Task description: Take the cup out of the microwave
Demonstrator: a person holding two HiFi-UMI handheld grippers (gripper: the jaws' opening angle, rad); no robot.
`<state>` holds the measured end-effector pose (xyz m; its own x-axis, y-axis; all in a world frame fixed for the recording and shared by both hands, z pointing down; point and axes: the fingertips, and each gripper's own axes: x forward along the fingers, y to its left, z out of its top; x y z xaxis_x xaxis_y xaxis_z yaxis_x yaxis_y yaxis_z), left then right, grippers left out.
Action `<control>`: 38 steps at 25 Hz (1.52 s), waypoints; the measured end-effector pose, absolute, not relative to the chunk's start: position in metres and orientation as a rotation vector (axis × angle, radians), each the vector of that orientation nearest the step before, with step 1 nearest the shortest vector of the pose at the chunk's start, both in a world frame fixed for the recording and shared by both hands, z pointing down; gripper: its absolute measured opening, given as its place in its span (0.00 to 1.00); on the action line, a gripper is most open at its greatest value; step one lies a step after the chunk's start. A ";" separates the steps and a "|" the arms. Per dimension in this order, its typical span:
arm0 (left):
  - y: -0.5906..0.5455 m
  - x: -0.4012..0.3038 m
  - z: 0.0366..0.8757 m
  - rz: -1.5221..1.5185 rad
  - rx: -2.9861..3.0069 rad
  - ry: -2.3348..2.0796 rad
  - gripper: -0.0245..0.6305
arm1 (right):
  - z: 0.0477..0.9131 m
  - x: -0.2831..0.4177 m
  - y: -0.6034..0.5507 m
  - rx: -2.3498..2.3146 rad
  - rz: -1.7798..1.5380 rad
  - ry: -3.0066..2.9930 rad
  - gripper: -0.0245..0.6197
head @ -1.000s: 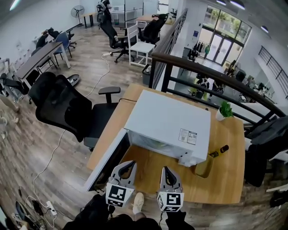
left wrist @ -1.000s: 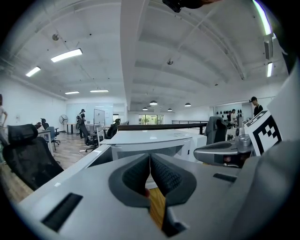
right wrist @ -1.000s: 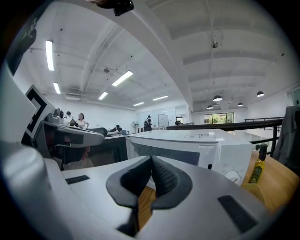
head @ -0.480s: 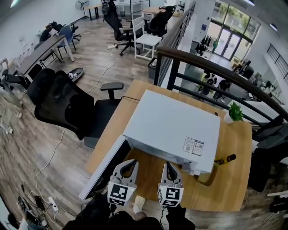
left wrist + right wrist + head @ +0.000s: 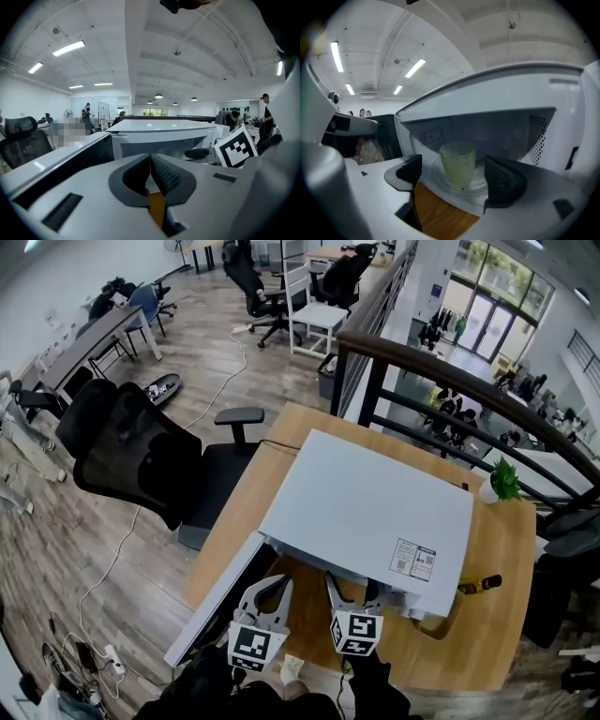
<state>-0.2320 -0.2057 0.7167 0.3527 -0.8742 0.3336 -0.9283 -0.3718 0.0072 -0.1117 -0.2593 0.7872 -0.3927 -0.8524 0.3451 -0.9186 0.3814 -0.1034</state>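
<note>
Black ribbed jaws of the right tool, opening: shut a second ago, they now stand wide apart with nothing pressed between them. Framed in the gap, but farther in and untouched, the pale green textured cup stands upright on the glass turntable inside the white microwave. The microwave's door is swung open to the left. The left tool, jaws together and empty, sits beside the right one. In the head view, both tools have advanced over the wooden desk to the mouth of the cavity. Judgement: the approach is nearly complete. The widened jaws are ready to straddle the cup, and grasp and withdrawal are not yet done.
</note>
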 end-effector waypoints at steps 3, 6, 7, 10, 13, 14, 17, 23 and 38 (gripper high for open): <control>-0.210 -0.235 0.719 0.412 2.407 -1.637 0.07 | 0.795 -0.115 -0.271 1.572 0.427 -2.398 0.77; -0.213 -0.237 0.721 0.415 2.402 -1.639 0.07 | 0.802 -0.119 -0.280 1.573 0.442 -2.392 0.84; -0.214 -0.237 0.722 0.417 2.400 -1.640 0.07 | 0.804 -0.120 -0.282 1.570 0.445 -2.390 0.85; -0.218 -0.235 0.725 0.427 2.397 -1.639 0.07 | 0.811 -0.120 -0.292 1.563 0.450 -2.383 0.86; -0.221 -0.235 0.727 0.432 2.397 -1.637 0.07 | 0.816 -0.120 -0.302 1.575 0.452 -2.371 0.86; -0.222 -0.235 0.727 0.433 2.397 -1.637 0.07 | 0.817 -0.119 -0.305 1.579 0.452 -2.367 0.86; -0.225 -0.236 0.728 0.436 2.394 -1.641 0.07 | 0.819 -0.120 -0.311 1.575 0.456 -2.365 0.85; -0.231 -0.240 0.730 0.444 2.388 -1.652 0.07 | 0.826 -0.118 -0.318 1.581 0.442 -2.324 0.72; -0.224 -0.251 0.724 0.442 2.389 -1.674 0.07 | 0.820 -0.122 -0.313 1.591 0.407 -2.308 0.60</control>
<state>-0.2509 -0.2241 0.7236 0.3177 -0.8818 0.3486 -0.9389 -0.3439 -0.0143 -0.1218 -0.3134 0.8202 -0.3363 -0.8500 0.4054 -0.9374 0.3433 -0.0579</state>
